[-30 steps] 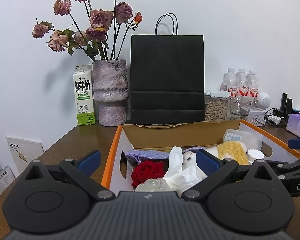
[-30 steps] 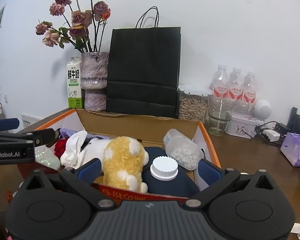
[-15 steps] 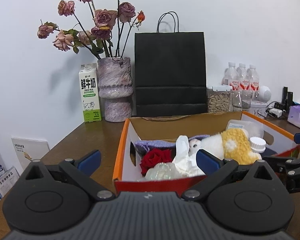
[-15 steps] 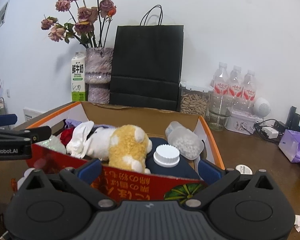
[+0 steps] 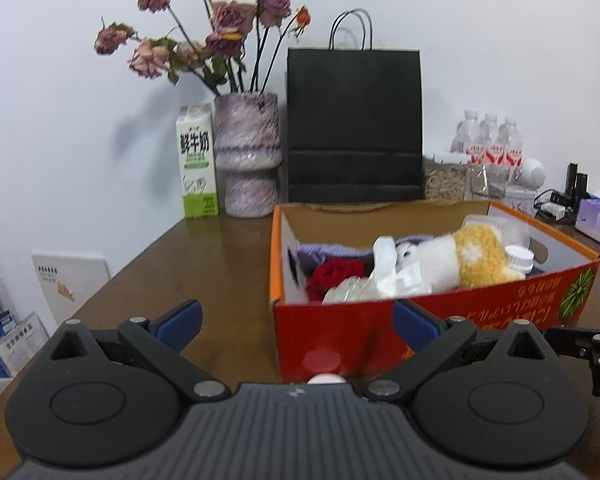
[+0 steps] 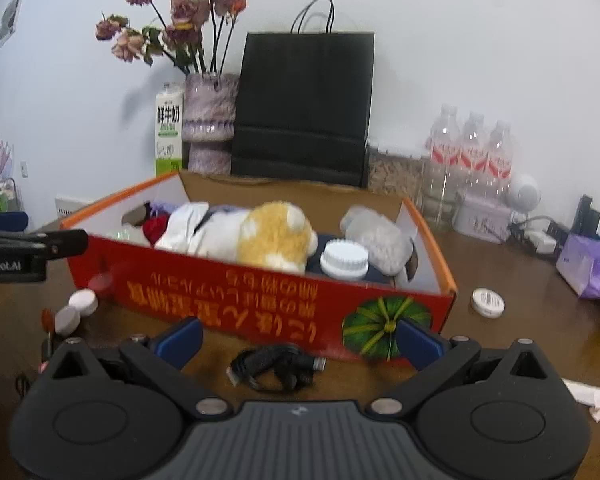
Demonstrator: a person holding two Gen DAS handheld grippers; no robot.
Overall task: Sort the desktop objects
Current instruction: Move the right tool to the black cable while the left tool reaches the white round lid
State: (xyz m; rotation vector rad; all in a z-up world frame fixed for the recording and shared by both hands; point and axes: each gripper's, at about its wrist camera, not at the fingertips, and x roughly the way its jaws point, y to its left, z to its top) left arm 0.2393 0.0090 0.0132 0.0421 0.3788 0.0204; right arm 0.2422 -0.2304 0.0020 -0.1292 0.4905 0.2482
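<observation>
Red cardboard box (image 6: 260, 308) of sorted items sits before your left gripper (image 5: 296, 320) and right gripper (image 6: 300, 338), both spread wide, holding nothing.

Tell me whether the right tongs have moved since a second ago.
Yes. The right tongs have pulled back from the red box: its printed front wall and a black cable on the table now show before them.

Two low views, shared box (image 5: 440, 320)
</observation>
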